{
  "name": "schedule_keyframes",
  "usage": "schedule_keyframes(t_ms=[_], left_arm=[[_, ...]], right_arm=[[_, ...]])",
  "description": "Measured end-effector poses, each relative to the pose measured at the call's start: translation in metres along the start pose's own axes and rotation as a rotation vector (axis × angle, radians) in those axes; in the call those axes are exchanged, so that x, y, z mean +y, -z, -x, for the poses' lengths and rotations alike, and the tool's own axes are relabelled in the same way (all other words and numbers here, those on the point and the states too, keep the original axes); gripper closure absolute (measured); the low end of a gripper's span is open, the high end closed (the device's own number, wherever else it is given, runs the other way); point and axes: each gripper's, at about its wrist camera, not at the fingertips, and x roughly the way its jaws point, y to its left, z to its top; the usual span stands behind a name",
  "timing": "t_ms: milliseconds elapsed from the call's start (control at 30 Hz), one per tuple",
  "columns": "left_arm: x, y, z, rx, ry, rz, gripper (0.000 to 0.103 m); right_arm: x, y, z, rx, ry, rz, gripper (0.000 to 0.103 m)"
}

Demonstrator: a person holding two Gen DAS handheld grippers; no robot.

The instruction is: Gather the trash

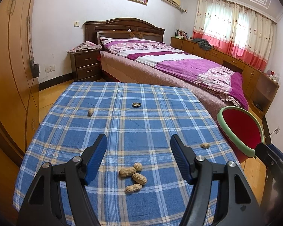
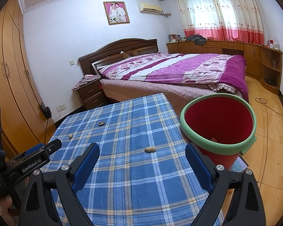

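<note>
In the left wrist view, the left tool point(image 1: 138, 149) is held wide open over the table point(image 1: 69, 131), with nothing between its blue pads point(image 1: 95, 159). A cluster point(image 1: 134, 177) of four peanuts is seen in the lower middle of the frame, below and between the pads. The left one of the four lies with its long axis nearly across the frame, the right one slants down to the right, the lowest one slants up to the right, and the top one is seen almost end-on. A lone peanut point(image 1: 204, 145) lies at the right, long axis across the frame, near the bucket point(image 1: 235, 137). Another peanut point(image 1: 90, 111) lies at the upper left of the cloth, long axis roughly up and down. An open shell point(image 1: 137, 104) is seen in the upper middle, hollow side up, long axis across the frame. The red bucket with a green rim stands at the right edge, beside the table. Part of the right tool point(image 1: 271, 160) is seen at the lower right; its state cannot be told from here.

In the right wrist view, the right tool point(image 2: 142, 162) is also held wide open and empty. The lone peanut point(image 2: 150, 149) lies in the middle, long axis across the frame. The shell point(image 2: 102, 123) and the far peanut point(image 2: 71, 136) are seen at the upper left of the cloth. The bucket point(image 2: 198, 137) fills the right middle, with a small scrap visible inside.
</note>
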Motion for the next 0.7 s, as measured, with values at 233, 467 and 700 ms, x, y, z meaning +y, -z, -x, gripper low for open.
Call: schedule_keyframes(t_ms=[233,467,700], left_arm=[[0.0000,0.0005,0.0000,0.000,0.000,0.000,0.034],[0.0001,0.0002,0.0002,-0.001,0.000,-0.001,0.034],[0.0001,0.0008,0.0002,-0.001,0.000,0.001,0.034]], right_arm=[[0.0001,-0.0006,0.0011,0.000,0.000,-0.001,0.009],[0.0001,-0.0007,0.0010,-0.001,0.000,0.000,0.009],[-0.0001,-0.0002,0.0008,0.000,0.000,0.000,0.009]])
